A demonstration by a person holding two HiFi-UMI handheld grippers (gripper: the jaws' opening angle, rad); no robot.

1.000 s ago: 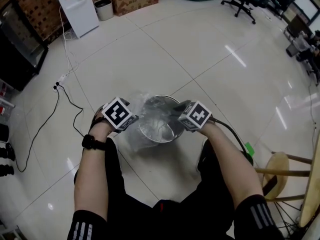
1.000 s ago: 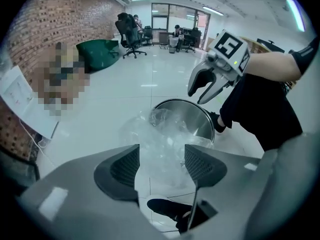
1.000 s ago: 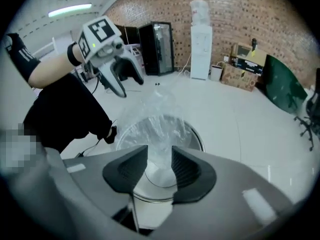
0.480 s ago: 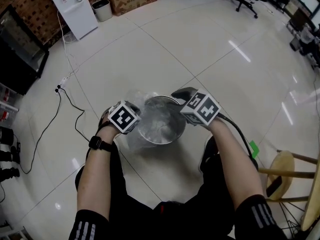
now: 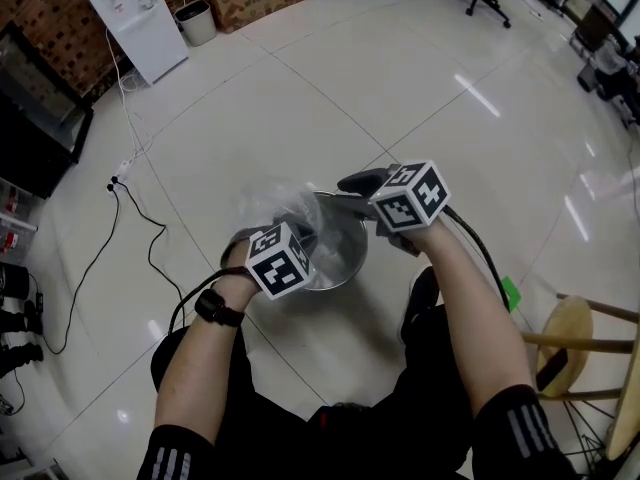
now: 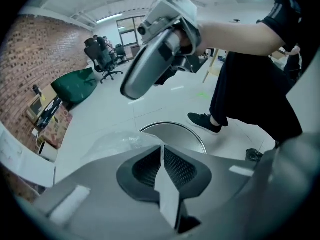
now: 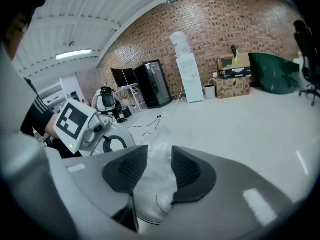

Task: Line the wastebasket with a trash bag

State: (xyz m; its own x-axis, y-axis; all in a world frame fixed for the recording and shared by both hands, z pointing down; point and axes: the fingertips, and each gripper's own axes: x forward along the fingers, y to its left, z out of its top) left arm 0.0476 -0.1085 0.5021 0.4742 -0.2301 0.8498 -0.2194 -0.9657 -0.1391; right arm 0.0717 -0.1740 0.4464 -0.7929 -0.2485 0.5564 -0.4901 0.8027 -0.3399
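Two holds on one clear trash bag [image 5: 278,200]: the left gripper [image 6: 161,153] is clenched tight on what appears to be a thin fold of film at the near-left rim of the steel wastebasket [image 5: 347,255]. The right gripper [image 7: 157,160] grasps a thicker bunch above the far-right rim, its jaws part-way apart with plastic packed between them. The bag billows over the left rim and partly into the basket, which stands on the tiled floor [image 5: 430,98] by the person's feet. The film looks almost weightless, limp and slick. It should stretch before it tears, yet a hard tug against the metal edge could split it or slide it out of the pads. Best purchase is likely the hem itself, pinched at opposite points and drawn outward over the rim. The free-standing basket looks light and may skate on the glossy tiles if pulled sideways.
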